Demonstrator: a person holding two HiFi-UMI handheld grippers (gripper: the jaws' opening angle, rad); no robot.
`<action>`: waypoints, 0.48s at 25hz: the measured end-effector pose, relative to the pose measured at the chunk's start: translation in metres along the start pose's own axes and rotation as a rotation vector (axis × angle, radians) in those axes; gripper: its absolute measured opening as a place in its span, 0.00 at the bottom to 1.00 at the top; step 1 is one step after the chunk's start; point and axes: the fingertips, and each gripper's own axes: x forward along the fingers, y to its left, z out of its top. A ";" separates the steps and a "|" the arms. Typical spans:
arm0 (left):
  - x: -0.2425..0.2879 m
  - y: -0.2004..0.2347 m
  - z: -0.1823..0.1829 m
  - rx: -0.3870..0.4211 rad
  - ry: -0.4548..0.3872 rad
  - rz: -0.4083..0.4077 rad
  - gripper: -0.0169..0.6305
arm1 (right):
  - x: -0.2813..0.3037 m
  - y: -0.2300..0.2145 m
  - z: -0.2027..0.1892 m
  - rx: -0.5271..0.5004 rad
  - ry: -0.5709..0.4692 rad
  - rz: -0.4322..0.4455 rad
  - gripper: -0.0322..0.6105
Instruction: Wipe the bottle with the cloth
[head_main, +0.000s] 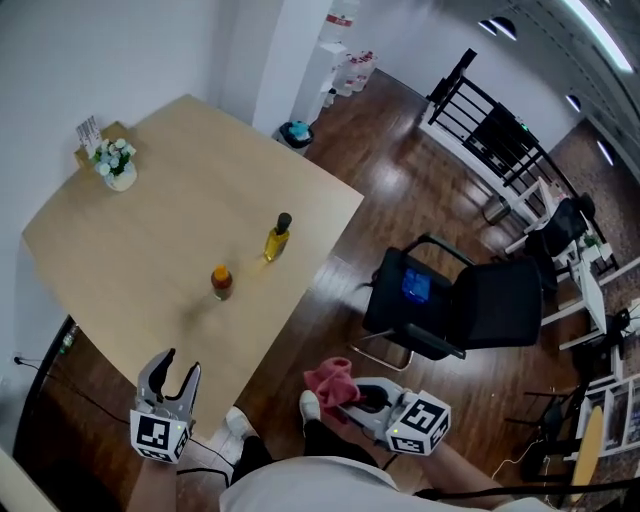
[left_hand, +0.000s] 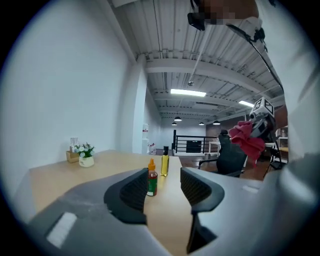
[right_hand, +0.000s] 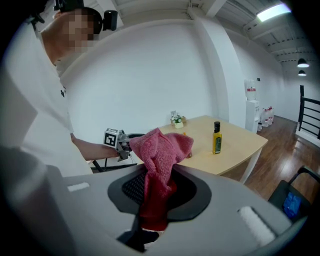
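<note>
Two bottles stand on the wooden table (head_main: 150, 220): a yellow oil bottle (head_main: 277, 238) with a black cap, and a small red sauce bottle (head_main: 221, 282) with an orange cap. My left gripper (head_main: 172, 375) hovers at the table's near edge, open and empty; in the left gripper view the sauce bottle (left_hand: 152, 183) and oil bottle (left_hand: 164, 163) stand well beyond its jaws. My right gripper (head_main: 352, 398) is off the table to the right, shut on a pink cloth (head_main: 332, 381). The cloth (right_hand: 160, 165) bunches up from between its jaws.
A small white pot of flowers (head_main: 117, 163) and a card holder (head_main: 90, 132) sit at the table's far left corner. A black office chair (head_main: 450, 305) stands on the wood floor right of the table. Black railings (head_main: 490, 130) lie beyond.
</note>
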 end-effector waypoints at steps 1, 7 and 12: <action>-0.009 -0.010 0.000 0.003 0.002 -0.012 0.35 | 0.000 0.006 -0.003 -0.009 0.002 0.015 0.18; -0.051 -0.087 0.022 0.040 -0.027 -0.061 0.30 | -0.032 0.029 -0.013 -0.083 -0.047 0.069 0.18; -0.063 -0.177 0.028 0.060 -0.003 -0.072 0.30 | -0.103 0.035 -0.052 -0.125 -0.106 0.077 0.18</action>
